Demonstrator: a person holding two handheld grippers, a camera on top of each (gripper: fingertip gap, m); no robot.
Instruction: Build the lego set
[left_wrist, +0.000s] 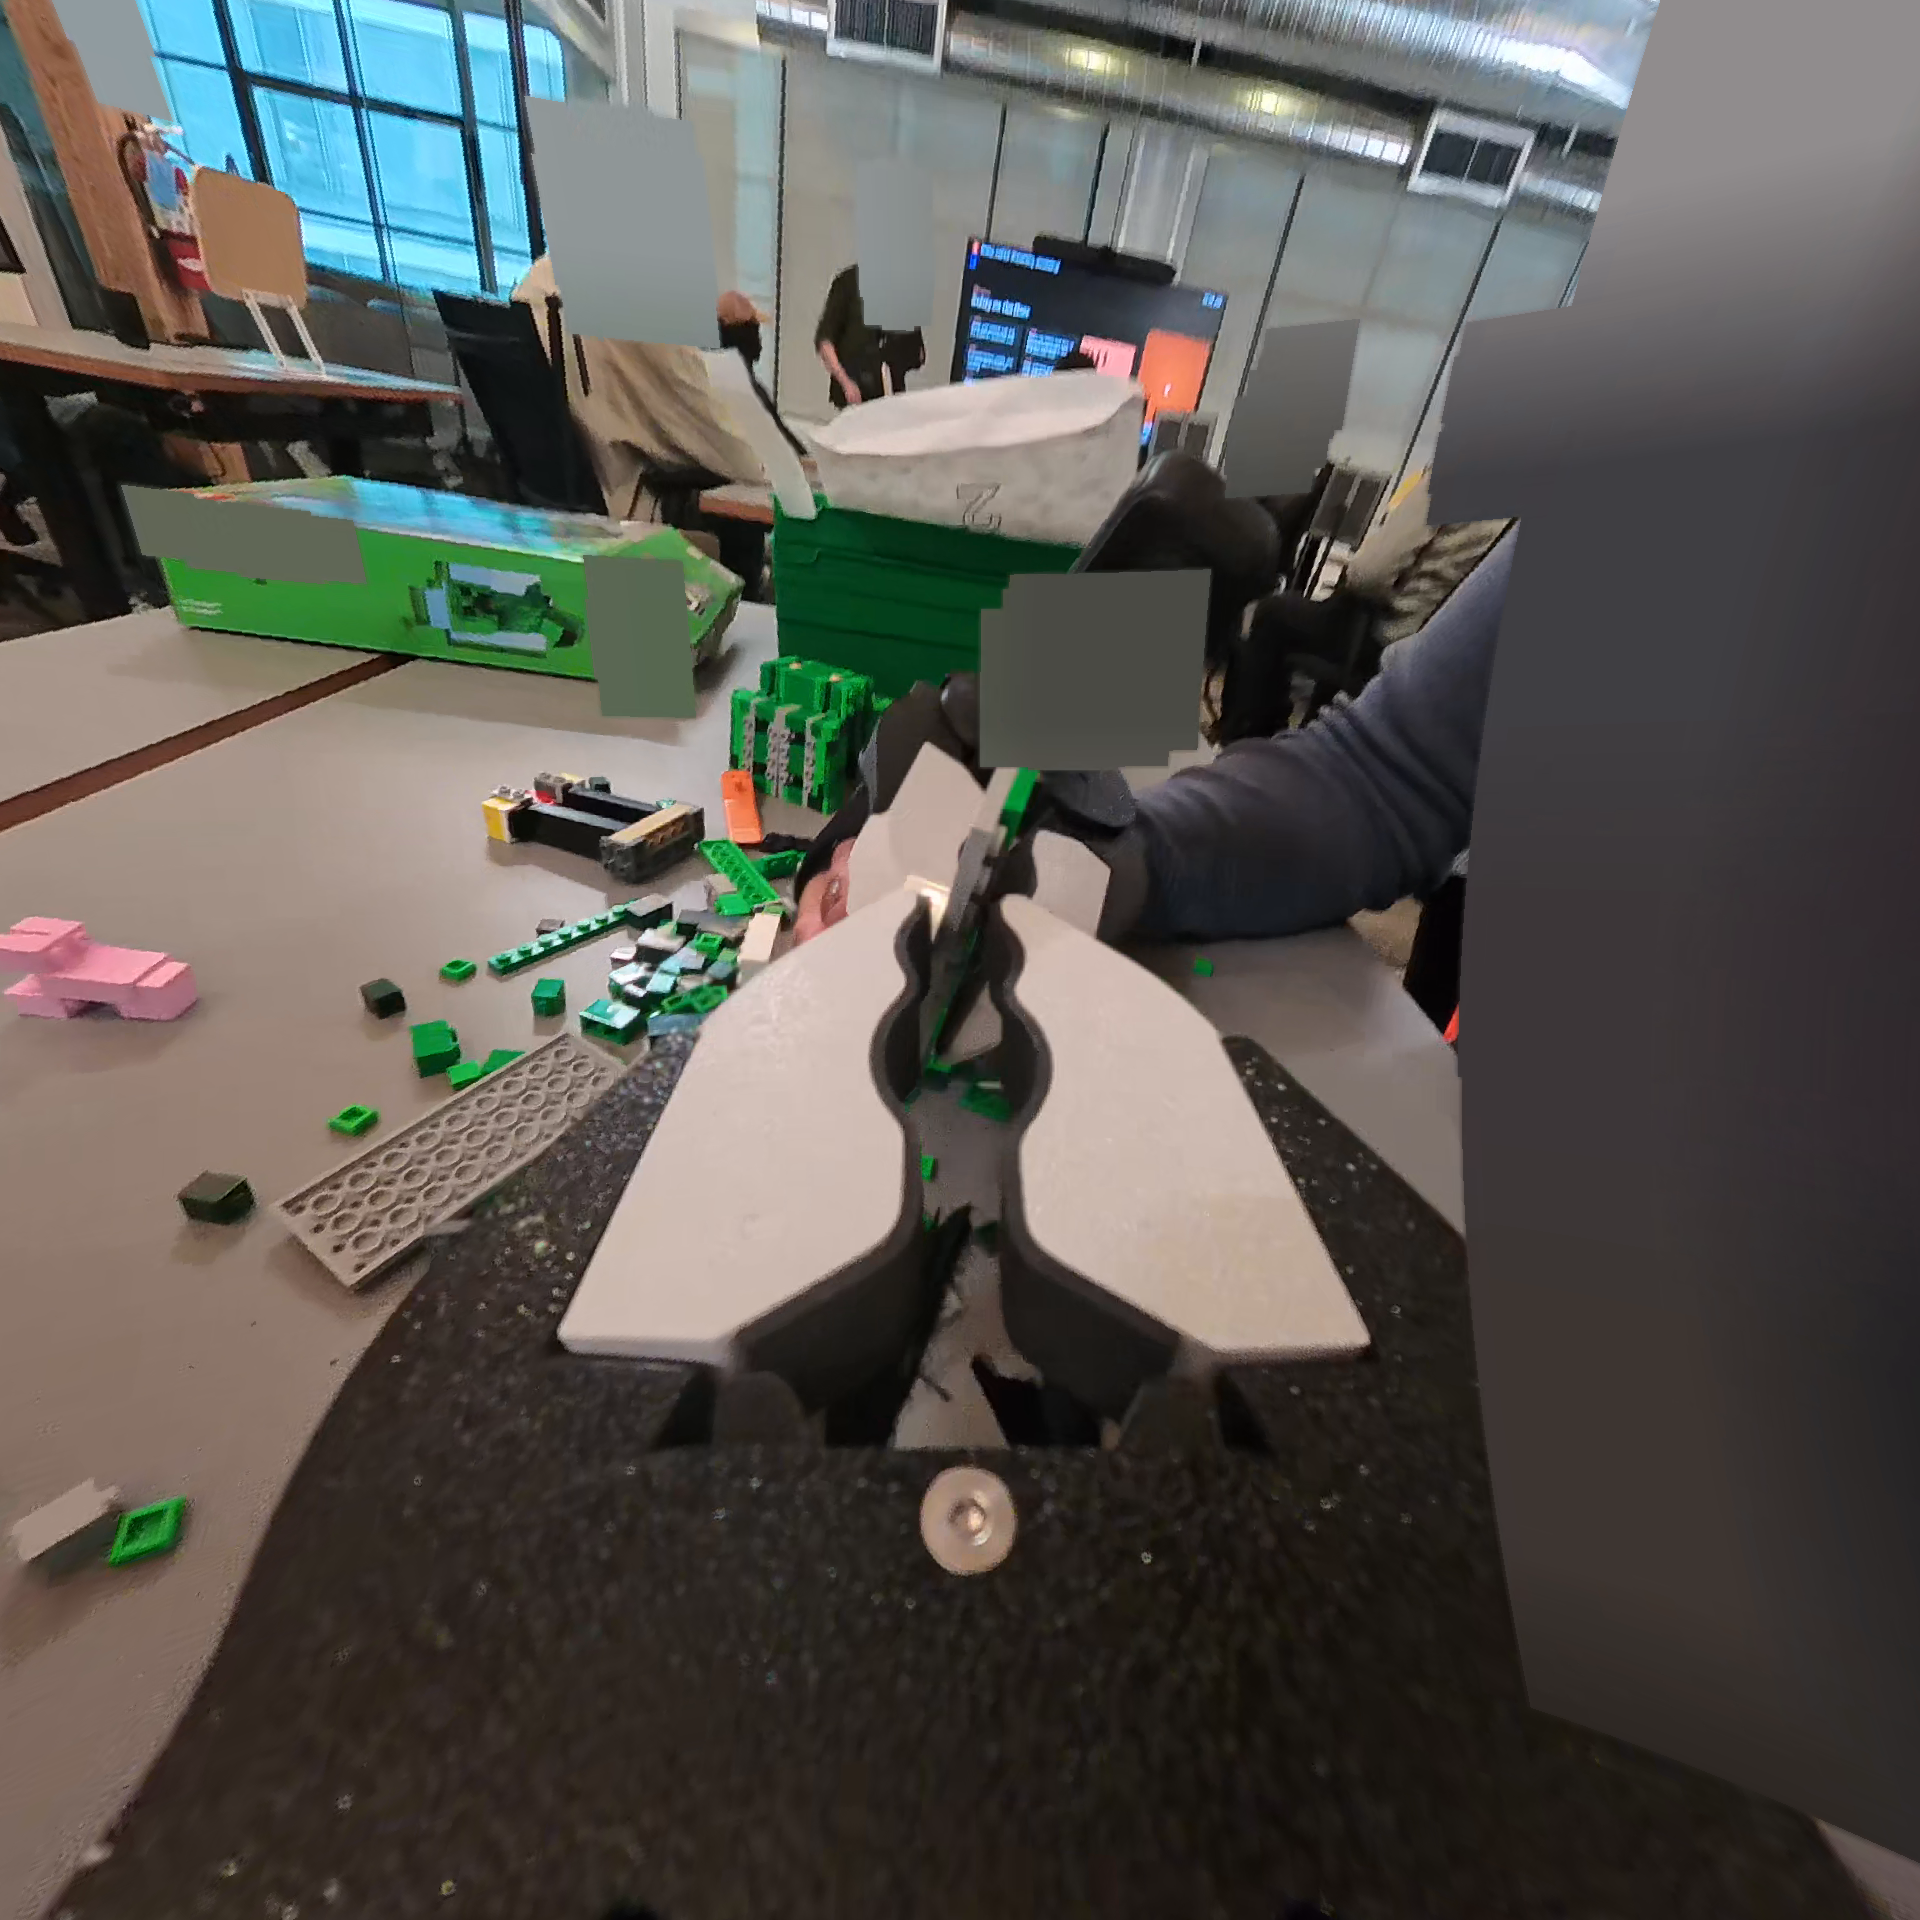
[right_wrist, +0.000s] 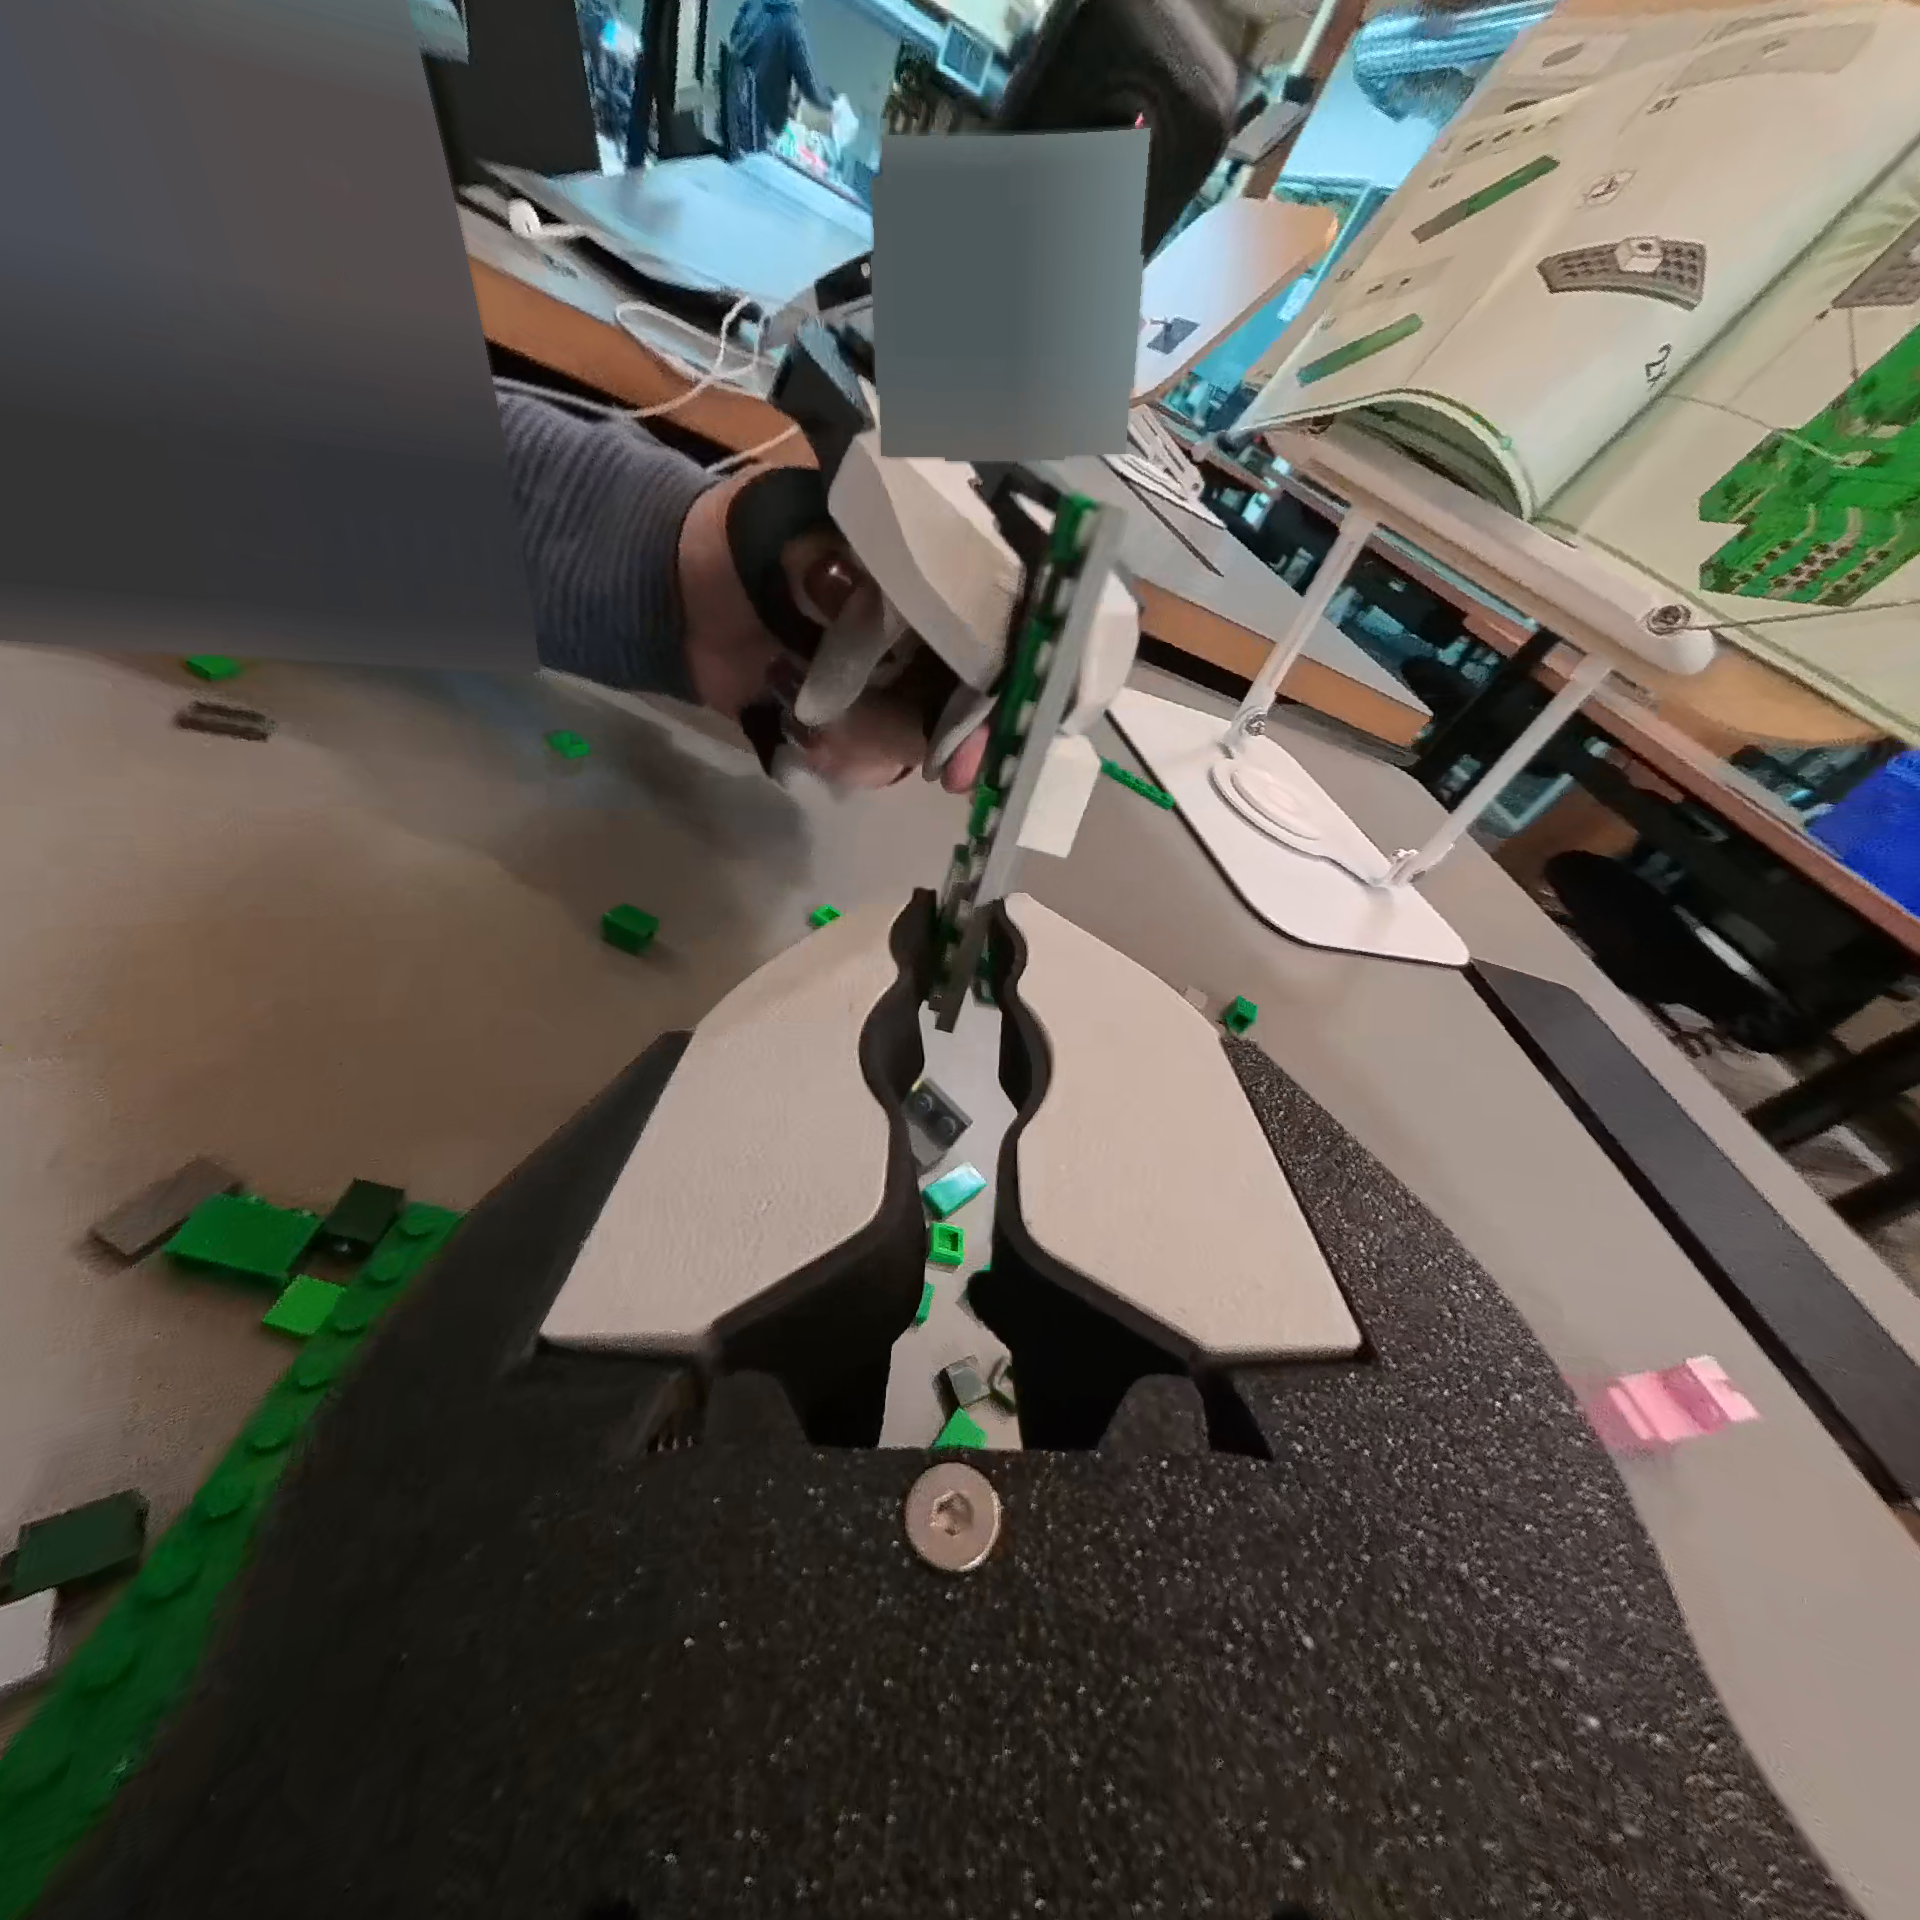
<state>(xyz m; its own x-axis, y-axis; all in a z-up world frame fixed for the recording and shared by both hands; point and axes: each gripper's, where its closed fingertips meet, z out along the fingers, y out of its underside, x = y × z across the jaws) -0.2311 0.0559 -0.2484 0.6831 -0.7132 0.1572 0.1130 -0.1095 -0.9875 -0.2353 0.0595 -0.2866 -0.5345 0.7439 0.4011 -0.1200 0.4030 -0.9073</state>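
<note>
Right wrist view: right gripper (right_wrist: 961, 940), fingers clenched on the lower end of one plate assembly (right_wrist: 1023, 717), a grey plate faced with green pieces held on edge above the desk (right_wrist: 312, 935); left gripper (left_wrist: 956, 925), fingers clenched on the same assembly's other end. Risk, as judged: with two opposed grips on one thin stack, any twist or pull could peel the layers apart or let it slip. Count: one loose grey plate (left_wrist: 457, 1153), one pink figure (left_wrist: 99, 971), one green box (left_wrist: 447, 582), one instruction booklet (right_wrist: 1621, 260), loose green pieces too many to count.
</note>
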